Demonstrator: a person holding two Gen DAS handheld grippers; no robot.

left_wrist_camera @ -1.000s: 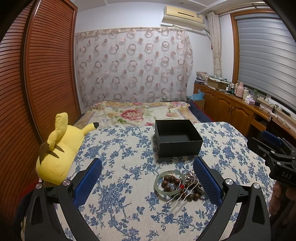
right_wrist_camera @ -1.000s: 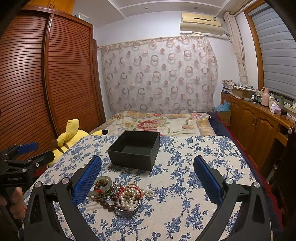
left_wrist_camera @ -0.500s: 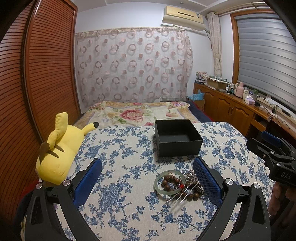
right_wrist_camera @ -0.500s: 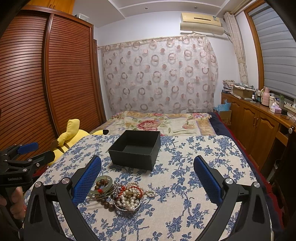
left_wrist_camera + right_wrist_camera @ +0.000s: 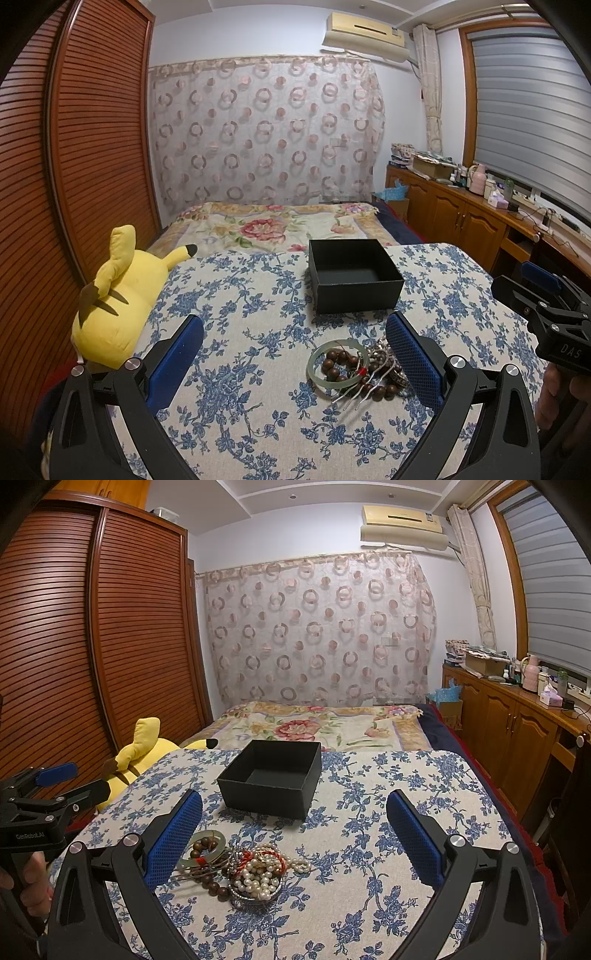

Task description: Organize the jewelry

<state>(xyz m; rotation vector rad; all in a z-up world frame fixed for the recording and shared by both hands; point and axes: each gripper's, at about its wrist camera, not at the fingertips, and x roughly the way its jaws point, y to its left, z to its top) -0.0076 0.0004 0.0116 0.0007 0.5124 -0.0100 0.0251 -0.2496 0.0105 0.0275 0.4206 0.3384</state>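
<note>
A heap of jewelry lies on the blue-flowered tablecloth (image 5: 240,369): a pale green bangle (image 5: 338,363), dark wooden beads (image 5: 334,362) and, in the right wrist view, white pearls (image 5: 258,877) with red cord. An empty black box (image 5: 354,278) stands open behind the heap; it also shows in the right wrist view (image 5: 271,777). My left gripper (image 5: 295,360) is open and empty, with the heap by its right finger. My right gripper (image 5: 295,840) is open and empty, with the heap by its left finger. Each gripper shows at the edge of the other's view.
A yellow plush toy (image 5: 118,295) lies at the table's left edge. A bed with a flowered cover (image 5: 273,225) lies beyond the table. A wooden wardrobe (image 5: 92,646) stands on the left, low cabinets (image 5: 517,731) on the right.
</note>
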